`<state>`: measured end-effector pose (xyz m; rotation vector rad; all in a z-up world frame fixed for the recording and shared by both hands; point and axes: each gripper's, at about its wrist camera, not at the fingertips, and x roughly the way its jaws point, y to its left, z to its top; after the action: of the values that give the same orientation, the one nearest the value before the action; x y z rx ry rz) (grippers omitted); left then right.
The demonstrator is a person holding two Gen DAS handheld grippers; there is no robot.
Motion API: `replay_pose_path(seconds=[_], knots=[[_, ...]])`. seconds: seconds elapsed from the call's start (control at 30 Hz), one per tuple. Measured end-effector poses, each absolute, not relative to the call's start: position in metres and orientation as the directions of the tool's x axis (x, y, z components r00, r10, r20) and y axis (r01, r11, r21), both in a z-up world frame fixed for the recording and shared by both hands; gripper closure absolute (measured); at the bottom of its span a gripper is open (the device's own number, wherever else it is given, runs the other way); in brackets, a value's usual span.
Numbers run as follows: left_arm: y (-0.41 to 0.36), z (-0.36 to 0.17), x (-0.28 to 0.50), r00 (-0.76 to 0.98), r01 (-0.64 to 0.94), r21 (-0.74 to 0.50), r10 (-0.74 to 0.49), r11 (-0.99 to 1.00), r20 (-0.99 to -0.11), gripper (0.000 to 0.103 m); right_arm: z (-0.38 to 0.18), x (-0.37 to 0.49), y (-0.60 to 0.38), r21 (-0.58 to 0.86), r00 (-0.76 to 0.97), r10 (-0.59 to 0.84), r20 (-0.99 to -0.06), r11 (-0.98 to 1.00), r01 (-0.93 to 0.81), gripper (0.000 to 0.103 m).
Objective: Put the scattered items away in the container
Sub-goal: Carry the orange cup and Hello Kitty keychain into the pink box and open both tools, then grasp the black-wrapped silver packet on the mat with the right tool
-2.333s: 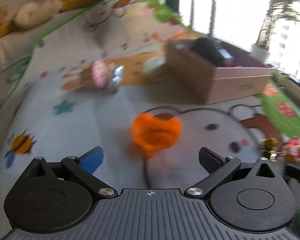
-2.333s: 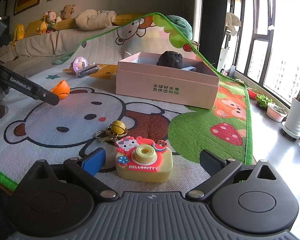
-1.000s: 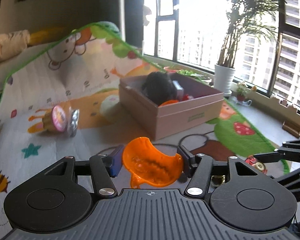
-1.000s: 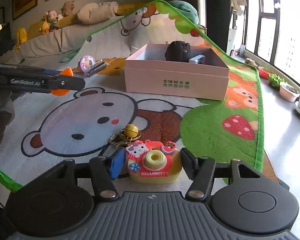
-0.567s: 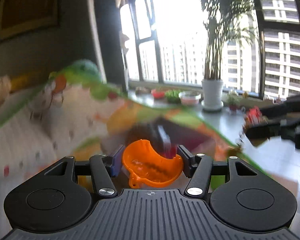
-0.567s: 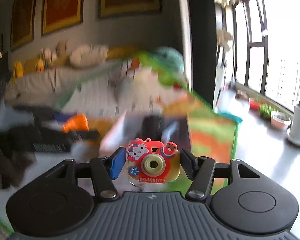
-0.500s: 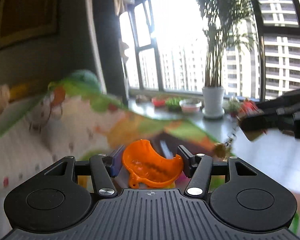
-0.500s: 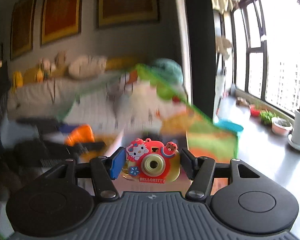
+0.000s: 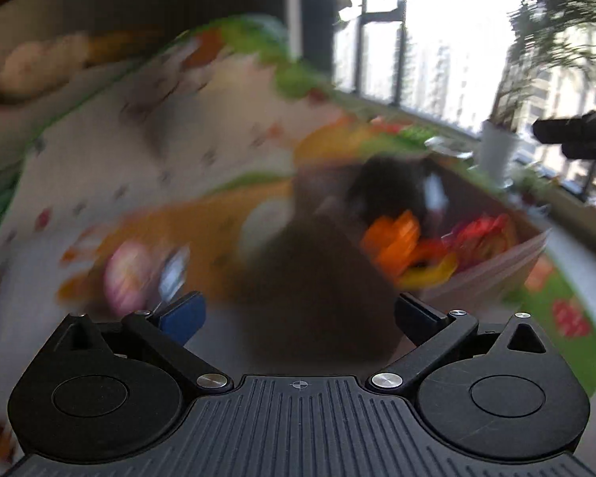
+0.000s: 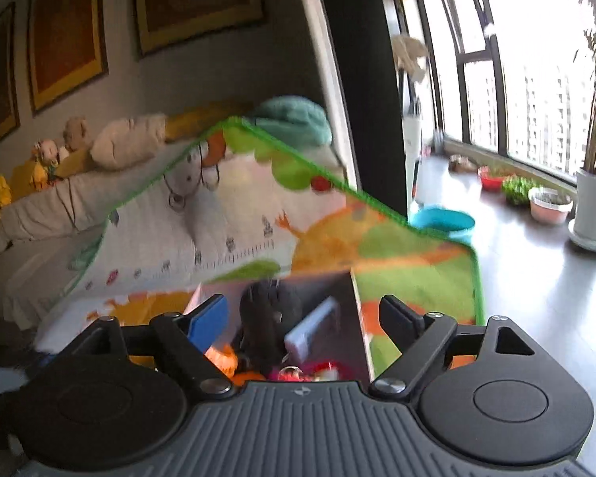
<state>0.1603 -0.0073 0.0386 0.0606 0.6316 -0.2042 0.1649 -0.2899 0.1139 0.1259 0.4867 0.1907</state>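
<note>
The pink cardboard box point(image 9: 322, 270) stands on the play mat, blurred in the left wrist view. Inside it lie an orange scoop point(image 9: 393, 238), a red and yellow toy point(image 9: 476, 234) and a black round thing point(image 9: 389, 190). My left gripper point(image 9: 298, 314) is open and empty, in front of the box's near corner. My right gripper point(image 10: 304, 318) is open and empty, above the box point(image 10: 357, 318). Below it I see the black thing point(image 10: 270, 310), a white block point(image 10: 312, 334), the orange scoop point(image 10: 222, 357) and the red toy point(image 10: 322, 369).
A pink round toy point(image 9: 127, 274) with a silvery piece point(image 9: 173, 274) lies on the mat left of the box. The cartoon mat point(image 10: 238, 230) rises up against a sofa with plush toys point(image 10: 127, 143). Plant pots point(image 10: 594, 206) and a blue bowl point(image 10: 443, 220) stand on the floor by the window.
Both grippers have opened. The orange scoop and the Hello Kitty camera toy have left the fingers and lie in the box. The left view has swung back down to the mat.
</note>
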Motion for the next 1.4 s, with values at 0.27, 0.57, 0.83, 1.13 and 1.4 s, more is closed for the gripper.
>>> replay_pose_path(seconds=[0.27,0.57,0.83,1.13,1.4], knots=[[0.053,0.014,0.132,0.797,-0.014,0.035,0.032,0.999,-0.603,0.0,0.105,0.173,-0.19,0.066,0.797,0.321,-0.511,0.939,-0.336,0.019],[0.082,0.006,0.122,0.811,-0.013,-0.128,-0.064,0.992,-0.581,0.0,0.087,0.237,-0.062,0.155,0.57,0.46,-0.68,0.851,-0.502,0.041],[0.093,0.004,0.121,0.807,-0.017,-0.208,-0.11,0.978,-0.58,0.0,0.059,0.299,-0.014,0.265,0.492,0.463,-0.738,0.868,-0.42,0.005],[0.092,0.007,0.116,0.809,-0.017,-0.227,-0.12,0.974,-0.575,0.0,0.027,0.304,-0.003,0.251,0.403,0.461,-0.791,0.844,-0.475,0.04],[0.098,0.005,0.114,0.812,-0.014,-0.242,-0.13,0.97,-0.569,0.0,0.045,0.259,-0.038,0.191,0.412,0.426,-0.805,0.845,-0.5,0.078]])
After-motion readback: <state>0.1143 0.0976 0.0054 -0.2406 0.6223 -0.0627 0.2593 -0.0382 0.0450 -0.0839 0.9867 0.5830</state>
